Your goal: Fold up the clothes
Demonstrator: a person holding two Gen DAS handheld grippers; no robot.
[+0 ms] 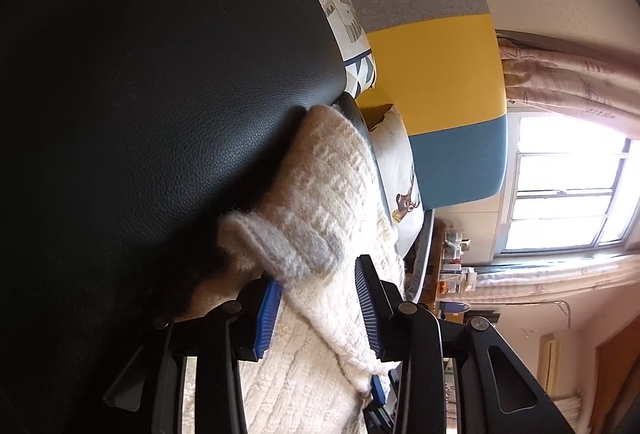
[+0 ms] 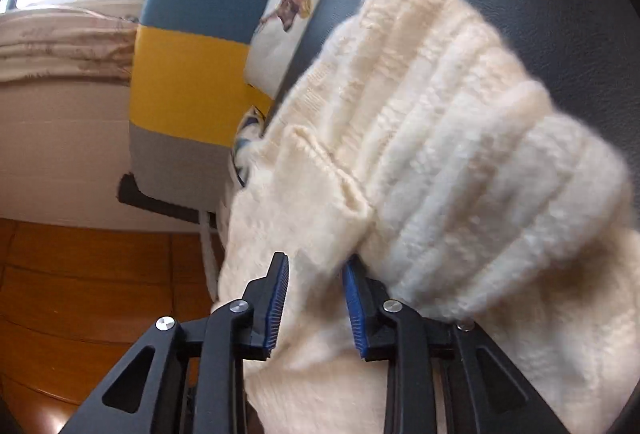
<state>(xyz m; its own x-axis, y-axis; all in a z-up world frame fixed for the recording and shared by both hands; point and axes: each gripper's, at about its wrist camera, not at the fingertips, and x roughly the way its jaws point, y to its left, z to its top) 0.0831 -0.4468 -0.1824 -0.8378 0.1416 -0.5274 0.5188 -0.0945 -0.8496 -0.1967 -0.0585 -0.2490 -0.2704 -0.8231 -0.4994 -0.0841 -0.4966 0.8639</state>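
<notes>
Daylight pours in from the metal-framed window (image 1: 568, 190), which is blown out to plain white in both views, with no detail beyond the panes. In the left wrist view the black grained leather surface (image 1: 160, 114) falls into deep shadow toward the left edge, almost featureless there, and the fuzzy cream knitted garment (image 1: 320, 194) throws a dark shadow beside its folded end. The right wrist view is brighter and warmer; the cream knit (image 2: 440, 154) looks soft and smeared, its outline blurred against the leather. Both pictures are rolled sideways and strongly bent by the fisheye, with dark vignetted corners and curved lines at the borders.
</notes>
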